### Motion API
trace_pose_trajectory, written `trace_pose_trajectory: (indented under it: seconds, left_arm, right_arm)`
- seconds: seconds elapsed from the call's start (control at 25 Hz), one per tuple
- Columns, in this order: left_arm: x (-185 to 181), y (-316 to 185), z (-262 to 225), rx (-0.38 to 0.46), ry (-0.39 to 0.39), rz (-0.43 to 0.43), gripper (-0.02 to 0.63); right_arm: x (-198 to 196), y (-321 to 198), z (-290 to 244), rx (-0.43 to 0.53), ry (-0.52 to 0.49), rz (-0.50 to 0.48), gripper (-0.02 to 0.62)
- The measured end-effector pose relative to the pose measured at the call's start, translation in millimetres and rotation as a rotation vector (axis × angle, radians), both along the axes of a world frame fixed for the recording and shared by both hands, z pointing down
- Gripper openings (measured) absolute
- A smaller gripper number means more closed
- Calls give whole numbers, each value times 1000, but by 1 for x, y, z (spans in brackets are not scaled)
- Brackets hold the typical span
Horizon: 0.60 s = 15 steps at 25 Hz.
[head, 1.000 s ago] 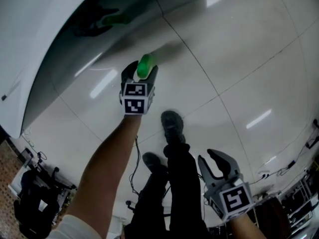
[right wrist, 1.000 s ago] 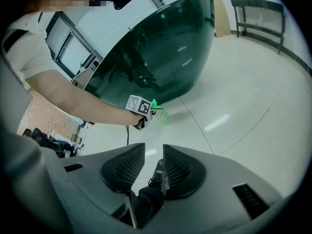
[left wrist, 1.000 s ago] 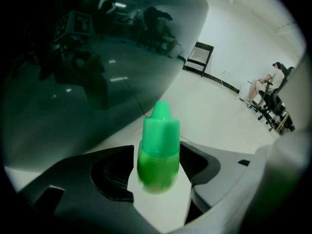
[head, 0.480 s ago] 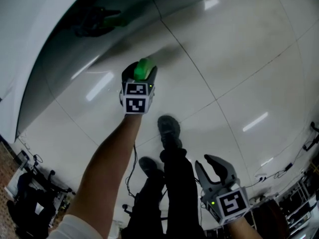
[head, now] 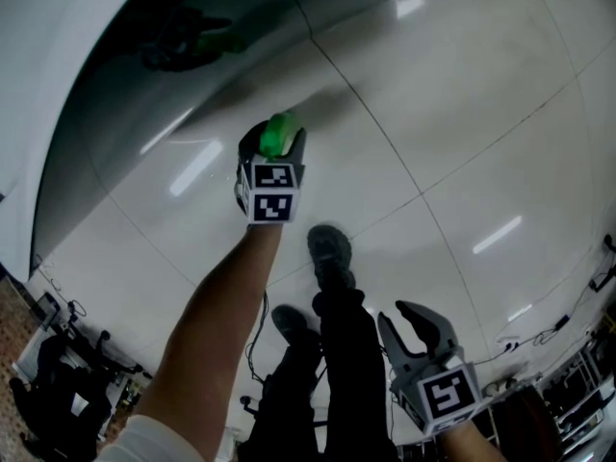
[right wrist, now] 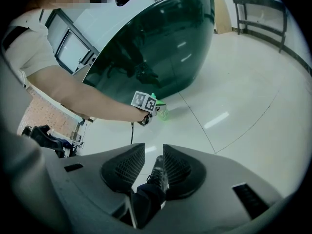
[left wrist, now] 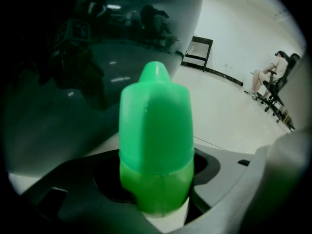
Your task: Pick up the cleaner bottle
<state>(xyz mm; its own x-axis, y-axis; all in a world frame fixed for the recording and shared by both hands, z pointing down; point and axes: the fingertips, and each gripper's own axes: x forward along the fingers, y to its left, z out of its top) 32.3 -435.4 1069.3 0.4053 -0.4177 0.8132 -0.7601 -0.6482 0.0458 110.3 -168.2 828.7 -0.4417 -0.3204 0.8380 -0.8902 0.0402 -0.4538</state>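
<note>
**A:** Where's the cleaner bottle (left wrist: 155, 145)?

**B:** Its green top stands up between the 2 jaws of my left gripper (head: 274, 144), which are clamped on its neck. I hold it at arm's length, seemingly clear of the floor (head: 462, 114), near the dark curved surface (head: 144, 65).

**A:** Why so far out?

**B:** I'd guess so it stays away from my legs.

**A:** And your other one?

**B:** My right gripper (right wrist: 148, 167) hangs low by my side. Its jaws are only slightly apart and hold nothing, since 1 grip is enough.
</note>
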Motion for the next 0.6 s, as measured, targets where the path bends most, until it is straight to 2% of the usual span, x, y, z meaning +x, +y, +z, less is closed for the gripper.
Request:
trace_pose_trajectory:
  seconds: [0.12, 0.32, 0.44, 0.6]
  left_arm:
    - [-1, -2, 2, 3, -6, -12, 261]
    - [-7, -6, 6, 20, -68, -12, 178]
    - [-5, -8, 9, 21, -67, 3, 178]
    - [-6, -8, 4, 20, -30, -10, 184]
  right_arm:
    - [1, -1, 4, 0, 1, 3, 109]
    - [3, 1, 8, -11, 3, -5, 109]
    - [6, 0, 12, -13, 4, -4, 109]
    - [2, 1, 10, -18, 4, -2, 109]
